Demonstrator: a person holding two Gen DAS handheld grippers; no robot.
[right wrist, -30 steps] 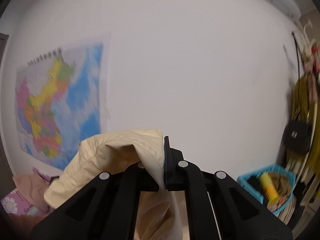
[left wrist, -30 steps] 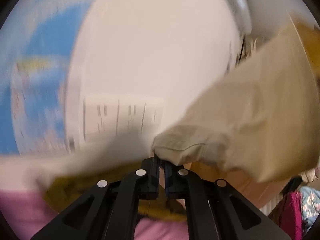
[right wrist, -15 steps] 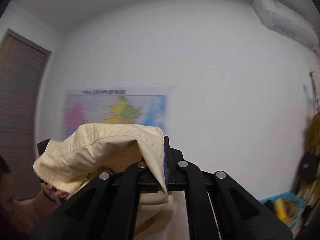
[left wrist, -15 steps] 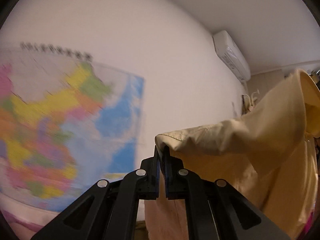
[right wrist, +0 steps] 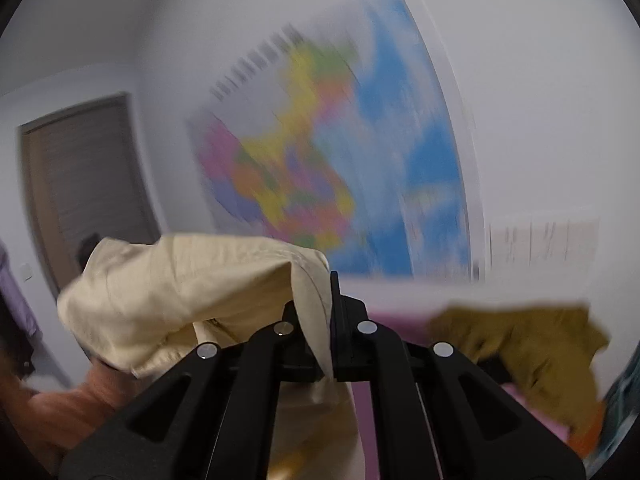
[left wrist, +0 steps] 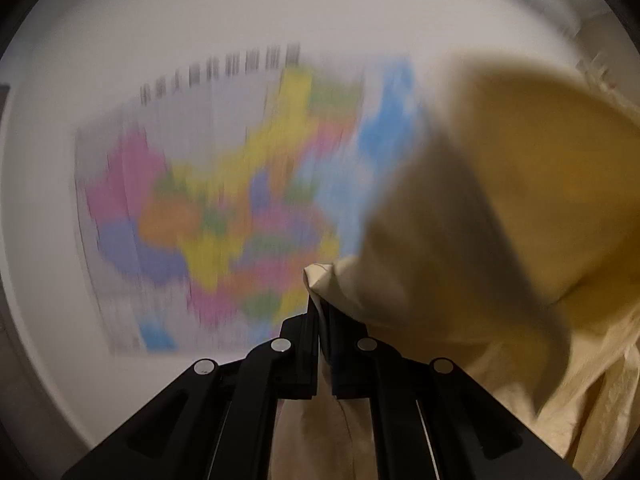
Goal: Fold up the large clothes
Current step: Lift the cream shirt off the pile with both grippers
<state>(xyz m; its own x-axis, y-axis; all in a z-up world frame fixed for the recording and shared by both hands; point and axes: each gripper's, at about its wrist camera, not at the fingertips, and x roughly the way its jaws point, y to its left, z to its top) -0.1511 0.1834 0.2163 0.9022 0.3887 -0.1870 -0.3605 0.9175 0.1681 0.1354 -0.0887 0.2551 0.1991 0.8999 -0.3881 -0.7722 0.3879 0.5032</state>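
Held aloft in front of the wall map [left wrist: 224, 208], a cream garment [left wrist: 500, 248], likely to shake it flat before folding. Below the map, a pink surface [right wrist: 404, 320] bearing an olive garment [right wrist: 520, 344], with open room beside it. Clamped on one cloth edge, left gripper [left wrist: 323, 312]; pinched tight on another edge, right gripper [right wrist: 330, 304].

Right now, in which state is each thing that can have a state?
Left gripper: jaws shut on the cream garment.
Right gripper: jaws shut on the cream garment.
Cream garment: held up, hanging between both.
Olive garment: lying crumpled.
Door: closed.
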